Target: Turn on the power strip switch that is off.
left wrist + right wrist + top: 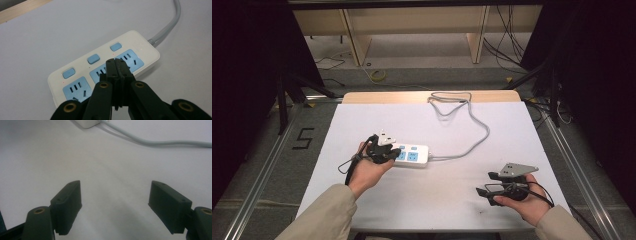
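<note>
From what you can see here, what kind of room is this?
Probably a lab or test room, not a home. A white table stands between metal rails on grey carpet, with loose cables on the floor behind it and dark curtains at both sides. A power strip lies on the table.

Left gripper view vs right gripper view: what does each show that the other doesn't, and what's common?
Left gripper view: the power strip's top face, with three blue switches and blue sockets, and the left tongs shut, tips over the middle socket.

Right gripper view: the right tongs open, nothing between them, over bare white table.

Both: the white table, part of the power strip and its grey cord.
</note>
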The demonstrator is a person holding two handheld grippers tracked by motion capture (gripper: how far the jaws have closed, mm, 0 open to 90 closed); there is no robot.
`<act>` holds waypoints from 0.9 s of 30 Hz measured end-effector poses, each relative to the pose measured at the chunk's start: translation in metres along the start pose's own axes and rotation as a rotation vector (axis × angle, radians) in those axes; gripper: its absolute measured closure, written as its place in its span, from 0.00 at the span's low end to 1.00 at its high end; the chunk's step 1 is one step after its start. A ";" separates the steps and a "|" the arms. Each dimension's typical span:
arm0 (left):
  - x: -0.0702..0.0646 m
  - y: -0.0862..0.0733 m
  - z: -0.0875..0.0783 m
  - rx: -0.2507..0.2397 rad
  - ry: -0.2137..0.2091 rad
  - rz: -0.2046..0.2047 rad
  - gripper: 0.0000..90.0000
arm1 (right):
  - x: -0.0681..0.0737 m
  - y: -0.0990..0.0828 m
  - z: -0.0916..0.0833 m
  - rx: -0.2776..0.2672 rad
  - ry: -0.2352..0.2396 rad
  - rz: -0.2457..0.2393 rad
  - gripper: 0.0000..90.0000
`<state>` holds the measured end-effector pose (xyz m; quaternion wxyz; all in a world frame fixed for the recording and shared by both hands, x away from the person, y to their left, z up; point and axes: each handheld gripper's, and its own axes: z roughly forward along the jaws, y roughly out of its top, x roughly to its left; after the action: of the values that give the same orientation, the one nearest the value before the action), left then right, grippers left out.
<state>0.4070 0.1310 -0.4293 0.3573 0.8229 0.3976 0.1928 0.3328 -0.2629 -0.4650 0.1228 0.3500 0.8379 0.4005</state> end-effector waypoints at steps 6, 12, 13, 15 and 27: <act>0.002 0.002 0.003 0.009 0.008 0.012 1.00 | 0.000 0.000 0.000 -0.001 0.000 0.000 0.29; 0.003 0.005 0.006 0.009 0.012 0.008 1.00 | 0.000 0.000 0.000 -0.001 0.001 0.000 0.29; 0.003 0.005 0.006 0.008 0.011 0.009 1.00 | 0.000 0.000 0.000 -0.001 0.001 0.000 0.30; 0.004 0.006 0.007 0.010 0.012 0.008 1.00 | 0.000 0.000 0.000 -0.001 0.001 0.000 0.30; 0.008 0.008 0.012 0.020 0.023 0.004 1.00 | -0.001 0.000 0.000 -0.002 0.000 0.001 0.30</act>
<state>0.4233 0.1285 -0.4311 0.3440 0.8248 0.4021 0.1991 0.3330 -0.2634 -0.4650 0.1228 0.3504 0.8374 0.4012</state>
